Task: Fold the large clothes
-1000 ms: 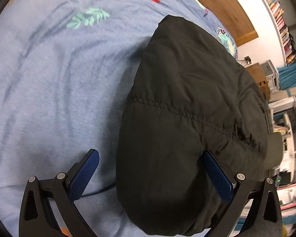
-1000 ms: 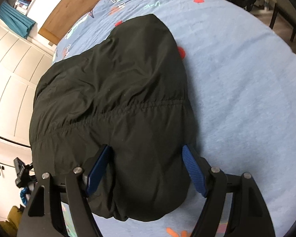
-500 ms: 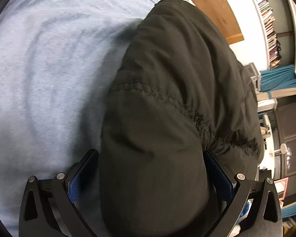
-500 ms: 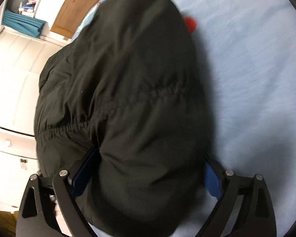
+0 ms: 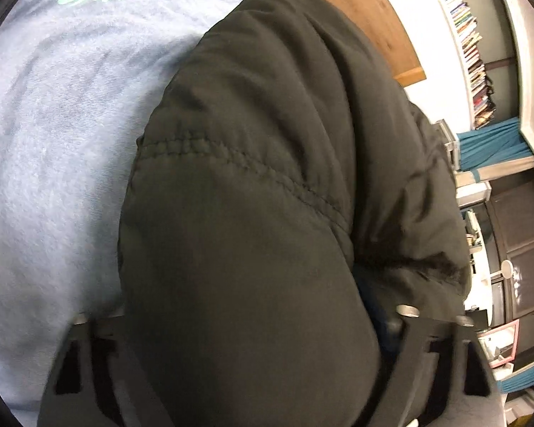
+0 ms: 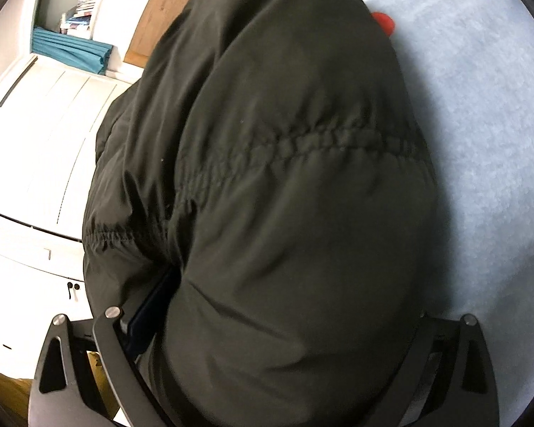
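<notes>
A puffy black jacket (image 5: 267, 142) lies bunched on the light blue bed sheet (image 5: 53, 142) and fills most of both views. Its near fold bulges between the jaws of my left gripper (image 5: 245, 320), which are closing and squeezing the padding; only the right blue pad (image 5: 377, 316) peeks out. In the right wrist view the same jacket (image 6: 284, 106) sits between the wide jaws of my right gripper (image 6: 284, 313). They stand open around the fold, and the left blue pad (image 6: 149, 306) shows beside the fabric. The other fingertips are hidden under cloth.
The sheet (image 6: 480, 106) stretches away on the outer side of each gripper. A wooden headboard (image 5: 366, 10) stands beyond the jacket. A bookshelf (image 5: 470, 35) and teal curtain (image 5: 491, 142) stand off the bed, as do white wardrobe doors (image 6: 35, 142).
Both grippers have dropped and pushed forward onto the jacket's near fold. The right jaws widened around it. The left jaws, wide before, have come in on the padding.
</notes>
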Motion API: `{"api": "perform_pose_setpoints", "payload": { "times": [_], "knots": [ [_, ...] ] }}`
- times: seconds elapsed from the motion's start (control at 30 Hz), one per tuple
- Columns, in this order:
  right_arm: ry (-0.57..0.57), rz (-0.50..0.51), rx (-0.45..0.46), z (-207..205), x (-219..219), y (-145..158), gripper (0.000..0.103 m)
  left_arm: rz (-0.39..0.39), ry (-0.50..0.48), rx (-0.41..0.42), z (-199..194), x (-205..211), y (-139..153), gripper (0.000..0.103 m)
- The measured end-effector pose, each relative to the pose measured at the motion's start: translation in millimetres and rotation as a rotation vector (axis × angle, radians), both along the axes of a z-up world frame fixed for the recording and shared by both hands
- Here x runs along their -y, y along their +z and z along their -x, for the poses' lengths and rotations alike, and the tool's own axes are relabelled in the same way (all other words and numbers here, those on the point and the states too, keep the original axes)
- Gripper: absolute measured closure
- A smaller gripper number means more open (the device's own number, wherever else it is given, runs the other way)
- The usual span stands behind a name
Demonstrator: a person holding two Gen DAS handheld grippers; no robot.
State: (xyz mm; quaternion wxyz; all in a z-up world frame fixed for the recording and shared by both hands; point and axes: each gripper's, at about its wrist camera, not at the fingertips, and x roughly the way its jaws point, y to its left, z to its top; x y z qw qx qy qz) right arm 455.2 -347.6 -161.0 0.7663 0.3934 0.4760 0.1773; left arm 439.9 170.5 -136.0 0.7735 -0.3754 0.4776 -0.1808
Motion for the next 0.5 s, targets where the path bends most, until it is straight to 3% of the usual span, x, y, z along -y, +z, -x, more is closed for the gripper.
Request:
{"api": "perform_pose_setpoints", "payload": {
  "times": [0.1,0.17,0.27,0.5],
  "knots": [
    [0.010,-0.034,0.029,3,0,0,0.013,-0.005,-0.005,0.039,4,7,6,0.058],
    [0.008,-0.078,0.050,4,-2,2,0.042,-0.011,0.001,0.062,5,14,15,0.069],
    [0.028,-0.093,0.097,10,-4,16,0.069,-0.021,0.002,0.089,5,20,29,0.079],
    [0.084,0.001,0.236,12,-26,88,0.081,-0.026,-0.039,0.215,11,32,97,0.084]
  ]
}}
